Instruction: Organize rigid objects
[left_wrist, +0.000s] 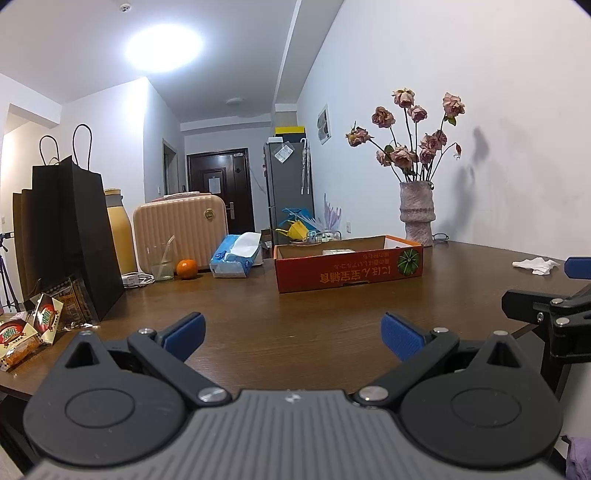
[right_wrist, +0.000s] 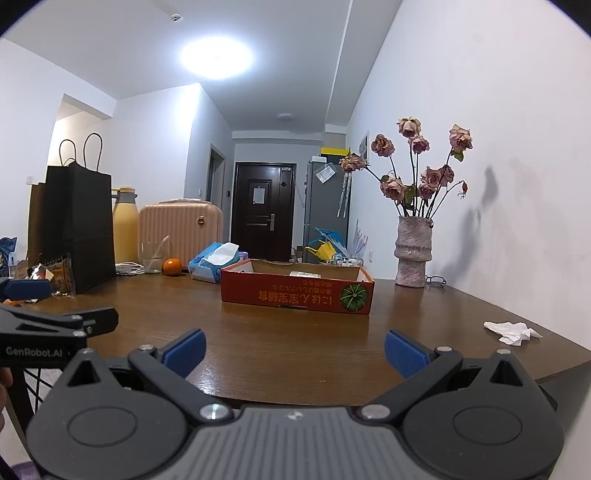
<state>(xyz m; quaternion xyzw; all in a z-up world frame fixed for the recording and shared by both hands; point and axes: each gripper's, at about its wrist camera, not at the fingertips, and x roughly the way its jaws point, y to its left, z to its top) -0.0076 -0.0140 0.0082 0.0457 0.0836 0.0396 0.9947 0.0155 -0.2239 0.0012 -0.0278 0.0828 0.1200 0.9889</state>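
Left claw (left_wrist: 291, 336) spread, red box (left_wrist: 347, 267) contents mostly hidden

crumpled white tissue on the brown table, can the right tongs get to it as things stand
Probably yes: the crumpled white tissue lies alone on bare brown wooden table, just ahead-right of the open right tongs, nothing between.
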